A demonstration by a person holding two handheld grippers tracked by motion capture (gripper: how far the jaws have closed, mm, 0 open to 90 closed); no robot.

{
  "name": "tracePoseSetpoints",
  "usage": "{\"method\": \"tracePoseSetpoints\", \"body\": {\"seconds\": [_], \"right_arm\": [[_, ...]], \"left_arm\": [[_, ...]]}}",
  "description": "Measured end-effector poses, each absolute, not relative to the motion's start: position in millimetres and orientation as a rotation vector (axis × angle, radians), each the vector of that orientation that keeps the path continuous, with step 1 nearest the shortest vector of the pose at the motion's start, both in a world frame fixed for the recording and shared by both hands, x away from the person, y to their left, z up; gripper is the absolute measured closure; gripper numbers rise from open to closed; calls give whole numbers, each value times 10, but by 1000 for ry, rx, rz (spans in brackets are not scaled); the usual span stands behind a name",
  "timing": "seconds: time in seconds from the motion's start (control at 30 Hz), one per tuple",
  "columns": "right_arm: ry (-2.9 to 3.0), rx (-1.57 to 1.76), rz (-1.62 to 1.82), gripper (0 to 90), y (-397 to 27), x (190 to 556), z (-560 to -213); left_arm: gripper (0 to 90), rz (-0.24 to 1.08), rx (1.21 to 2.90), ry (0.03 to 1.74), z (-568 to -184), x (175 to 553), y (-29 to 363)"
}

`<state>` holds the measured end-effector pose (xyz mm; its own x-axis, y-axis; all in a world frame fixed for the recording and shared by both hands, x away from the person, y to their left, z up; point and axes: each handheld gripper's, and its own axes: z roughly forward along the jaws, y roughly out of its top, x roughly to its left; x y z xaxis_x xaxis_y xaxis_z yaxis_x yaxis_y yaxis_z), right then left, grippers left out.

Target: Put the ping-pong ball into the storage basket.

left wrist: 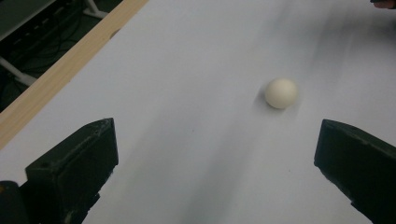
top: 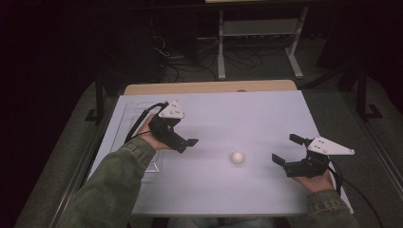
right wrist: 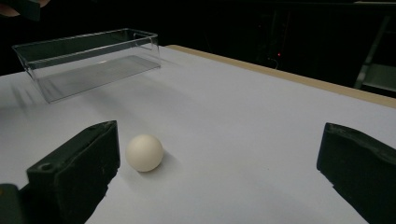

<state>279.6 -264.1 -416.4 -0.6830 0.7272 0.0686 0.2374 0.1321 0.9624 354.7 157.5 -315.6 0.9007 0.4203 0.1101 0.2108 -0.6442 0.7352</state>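
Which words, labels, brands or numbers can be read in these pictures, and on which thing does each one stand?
None: no text can be read.
The white ball, the clear plastic box, the white table top, the left gripper and the right gripper all show plain surfaces.

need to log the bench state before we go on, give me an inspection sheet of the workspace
surface: white table top with a pale wooden edge at the far side; bare apart from the items below
job's things: small cream round ball resting on the white top between the two grippers, touched by neither
clutter: clear plastic rectangular tray at the left side of the table, looks empty
grippers: left gripper open, holding nothing; right gripper open, holding nothing, ball lies just ahead of one of its black fingers
cables: black cable trailing from left gripper; another from right gripper
surroundings: dark room, grey floor, white metal frame and loose floor cables beyond the table
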Motion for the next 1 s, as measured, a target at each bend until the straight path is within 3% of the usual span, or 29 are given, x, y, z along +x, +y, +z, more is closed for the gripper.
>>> {"method": "tracePoseSetpoints", "body": {"seconds": [1.0], "right_arm": [[1979, 938, 1578, 0, -2693, 2777, -4141]], "left_arm": [[0, 223, 2440, 256, -3189, 3708, 991]]}}
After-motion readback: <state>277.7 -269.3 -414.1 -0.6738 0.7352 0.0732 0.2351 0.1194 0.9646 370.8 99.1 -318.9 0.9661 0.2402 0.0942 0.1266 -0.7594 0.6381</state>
